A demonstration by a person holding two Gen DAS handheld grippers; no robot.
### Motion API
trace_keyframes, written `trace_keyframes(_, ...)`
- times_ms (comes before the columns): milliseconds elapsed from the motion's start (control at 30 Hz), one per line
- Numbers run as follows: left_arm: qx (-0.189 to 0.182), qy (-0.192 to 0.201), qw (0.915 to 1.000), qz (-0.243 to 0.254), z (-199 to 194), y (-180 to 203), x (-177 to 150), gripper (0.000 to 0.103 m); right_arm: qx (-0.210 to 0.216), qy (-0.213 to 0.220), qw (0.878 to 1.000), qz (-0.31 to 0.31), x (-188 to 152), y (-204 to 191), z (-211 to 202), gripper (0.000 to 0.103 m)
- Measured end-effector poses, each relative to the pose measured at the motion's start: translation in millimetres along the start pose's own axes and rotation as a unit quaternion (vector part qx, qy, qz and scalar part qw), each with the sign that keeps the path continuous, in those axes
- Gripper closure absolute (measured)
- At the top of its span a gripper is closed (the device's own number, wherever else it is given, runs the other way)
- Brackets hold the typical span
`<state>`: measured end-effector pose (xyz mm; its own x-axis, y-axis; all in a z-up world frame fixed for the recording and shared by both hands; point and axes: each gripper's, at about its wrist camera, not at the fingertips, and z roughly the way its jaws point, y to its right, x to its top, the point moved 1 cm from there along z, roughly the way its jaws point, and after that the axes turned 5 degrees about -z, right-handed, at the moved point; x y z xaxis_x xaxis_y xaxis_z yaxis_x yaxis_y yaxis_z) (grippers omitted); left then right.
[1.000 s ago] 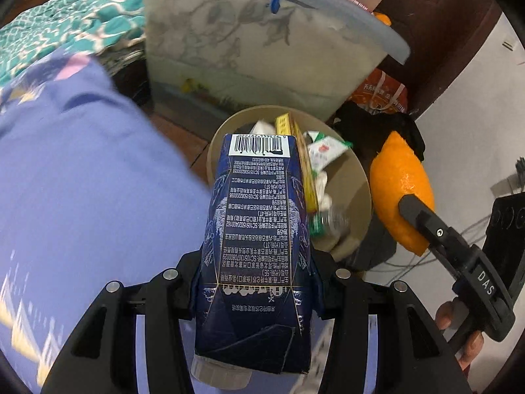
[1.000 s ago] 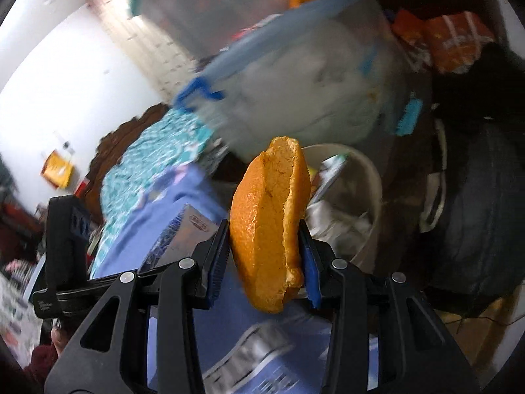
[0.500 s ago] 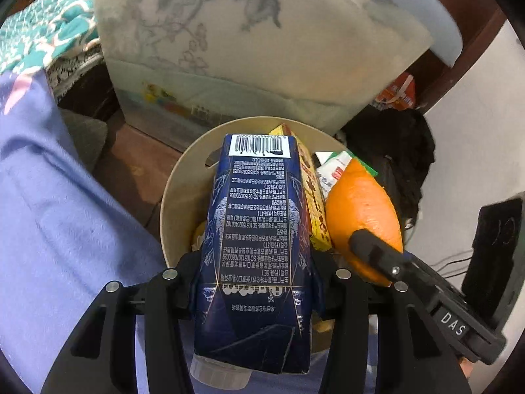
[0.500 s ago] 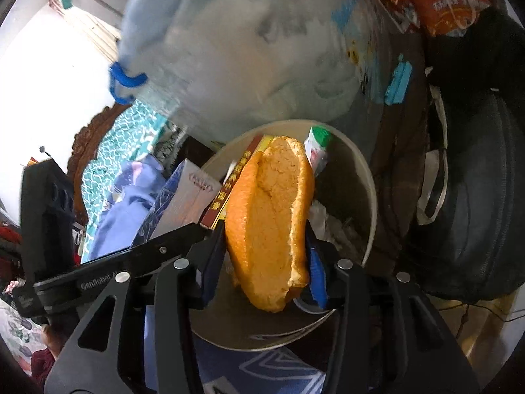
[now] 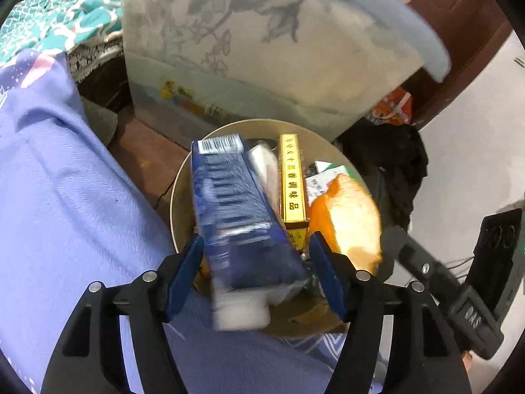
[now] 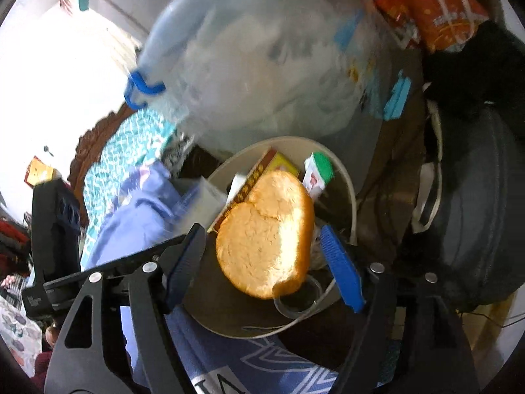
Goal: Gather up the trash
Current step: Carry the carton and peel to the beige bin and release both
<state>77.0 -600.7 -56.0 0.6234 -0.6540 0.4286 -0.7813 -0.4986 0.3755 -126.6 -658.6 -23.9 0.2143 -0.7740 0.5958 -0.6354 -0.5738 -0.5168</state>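
1. Blue carton (image 5: pixel 239 216), blurred, sits loose between the left gripper (image 5: pixel 254 264) jaws, just opened, over the bin (image 5: pixel 178 197).
2. Orange peel (image 6: pixel 265 233) is free between the right gripper (image 6: pixel 264 264) jaws, likewise just opened, above the bin's middle.

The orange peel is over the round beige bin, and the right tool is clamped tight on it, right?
Not quite. The orange peel is over the round beige bin, but the right tool is not clamped on it: its jaws have just been opening, and the right wrist view shows clear gaps between the blue pads and the peel, which sits loose between them.
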Motion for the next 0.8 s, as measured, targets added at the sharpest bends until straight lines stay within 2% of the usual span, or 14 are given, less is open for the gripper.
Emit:
trace_keyframes(100, -0.001, -0.004, 0.9998, 0.022, -1, 11, -9, 0.040, 0.003, 0.017, 1.000, 0.004, 0, -1, -11, 0.037)
trace_keyframes(167, 0.000, -0.009, 0.9992, 0.039, 2, 21, -15, 0.040, 0.008, 0.019, 1.000, 0.005, -1, -3, -15, 0.047)
trace_keyframes(233, 0.003, -0.009, 0.9982, 0.059, 3, 30, -21, 0.045, 0.012, 0.018, 1.000, 0.004, -2, -4, -15, 0.051)
trace_keyframes(333, 0.023, -0.024, 0.9968, 0.072, 9, 35, -24, 0.047, 0.013, 0.001, 1.000, -0.004, -5, -8, -9, 0.050)
trace_keyframes(400, 0.019, -0.025, 0.9971, 0.069, 7, 33, -26, 0.047, 0.031, -0.040, 0.999, 0.002, -8, -7, 4, 0.049)
trace_keyframes(433, 0.020, -0.022, 0.9974, 0.066, 4, 31, -27, 0.047, 0.038, -0.046, 0.998, 0.006, -9, -6, 5, 0.049)
trace_keyframes(667, 0.040, 0.024, 0.9969, 0.063, -35, 24, -29, 0.046, 0.040, -0.010, 0.999, 0.016, -15, -12, -18, 0.049)
trace_keyframes(800, 0.080, 0.052, 0.9923, 0.079, -55, 25, -38, 0.043, 0.038, -0.007, 0.999, 0.027, -24, -15, -27, 0.048)
